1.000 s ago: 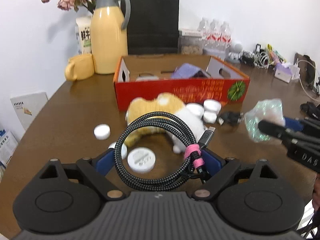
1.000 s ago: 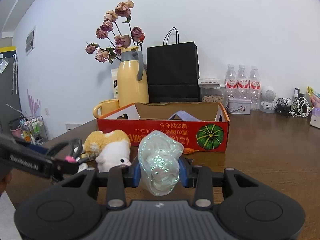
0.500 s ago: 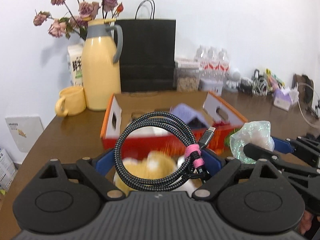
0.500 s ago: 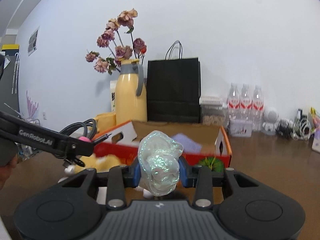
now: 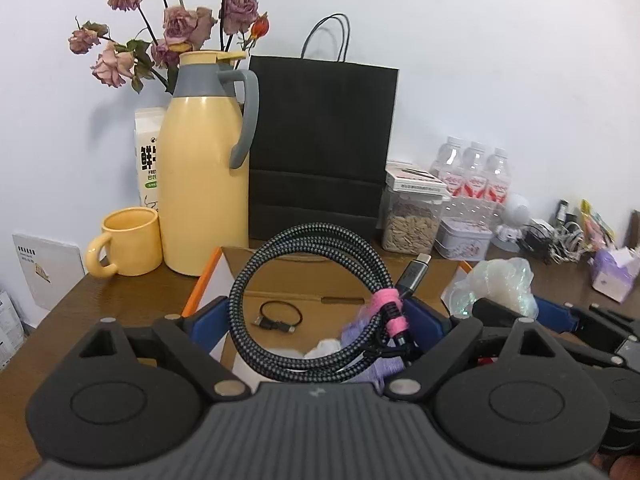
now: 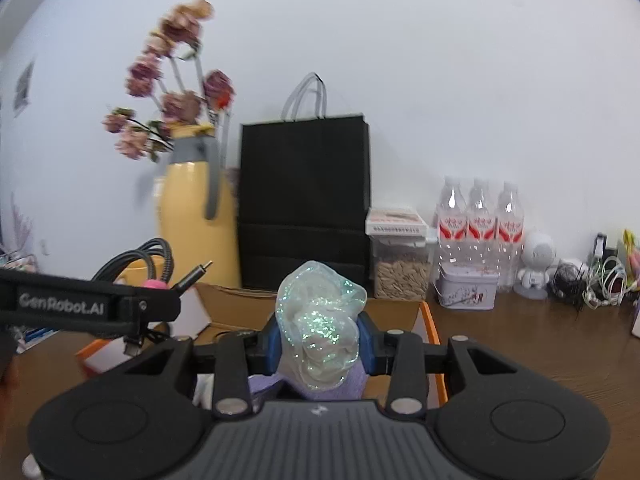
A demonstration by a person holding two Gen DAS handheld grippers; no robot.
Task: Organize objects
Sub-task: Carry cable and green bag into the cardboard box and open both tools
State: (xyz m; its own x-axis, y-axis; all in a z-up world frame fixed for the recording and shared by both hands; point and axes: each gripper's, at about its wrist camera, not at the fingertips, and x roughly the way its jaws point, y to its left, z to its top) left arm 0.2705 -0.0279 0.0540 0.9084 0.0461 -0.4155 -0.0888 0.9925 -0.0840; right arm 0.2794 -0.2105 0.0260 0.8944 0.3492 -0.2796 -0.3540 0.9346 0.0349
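The left gripper (image 5: pixel 320 320), jaws spread wide, clamps a coiled braided cable (image 5: pixel 316 304) above the open cardboard box (image 5: pixel 432 276). To its right, the right gripper (image 6: pixel 320 340), jaws narrower, squeezes a glittery scrunchie (image 6: pixel 320 328) over the same box. The grippers hide most of the box's contents; a small black cable (image 5: pixel 278 318) shows on its floor.
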